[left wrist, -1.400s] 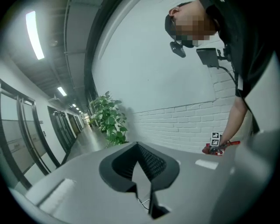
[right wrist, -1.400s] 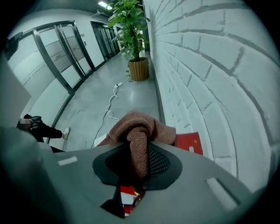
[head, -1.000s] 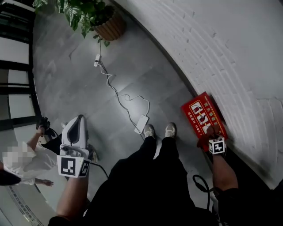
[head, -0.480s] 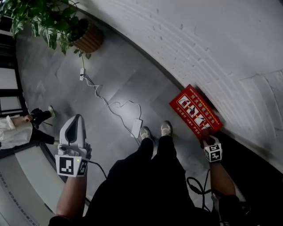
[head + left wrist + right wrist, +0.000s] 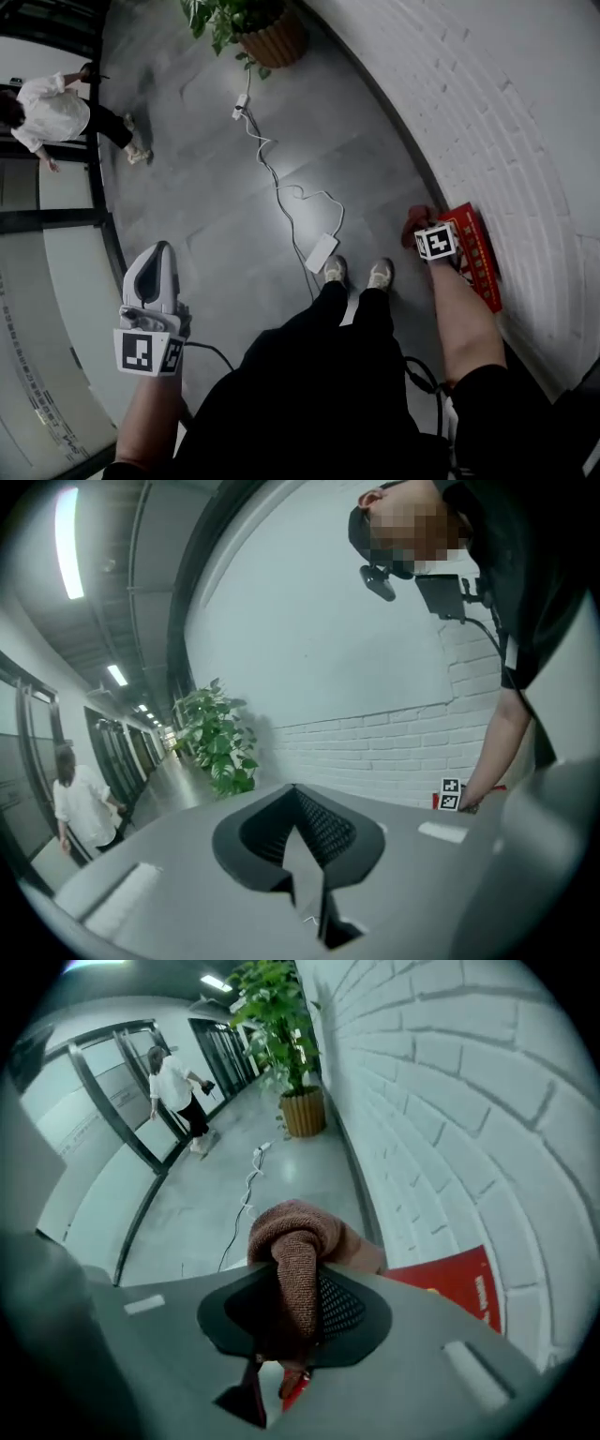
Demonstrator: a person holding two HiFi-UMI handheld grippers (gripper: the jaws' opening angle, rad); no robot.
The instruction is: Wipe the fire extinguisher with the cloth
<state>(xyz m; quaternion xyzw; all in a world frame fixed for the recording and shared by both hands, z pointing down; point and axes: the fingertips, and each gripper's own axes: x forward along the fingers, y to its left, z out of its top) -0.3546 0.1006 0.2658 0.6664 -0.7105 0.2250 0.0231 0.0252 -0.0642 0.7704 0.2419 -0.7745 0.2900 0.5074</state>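
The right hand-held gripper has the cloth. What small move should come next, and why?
Probably shift the right hand-held gripper toward the wall, so the brown cloth lands on the red box. Its jaws pinch the cloth, which sits just beside the box, seemingly not on it.

The red box [image 5: 480, 267] by the wall [image 5: 487, 94] is partly covered by the right gripper [image 5: 424, 234] and its arm [image 5: 459, 319]; its print is too small to read. Beside the box, the cloth [image 5: 298, 1269] hides the jaw tips, and its lower end disappears between them. Far from the box, the plant [image 5: 234, 17] is cut by the top edge.
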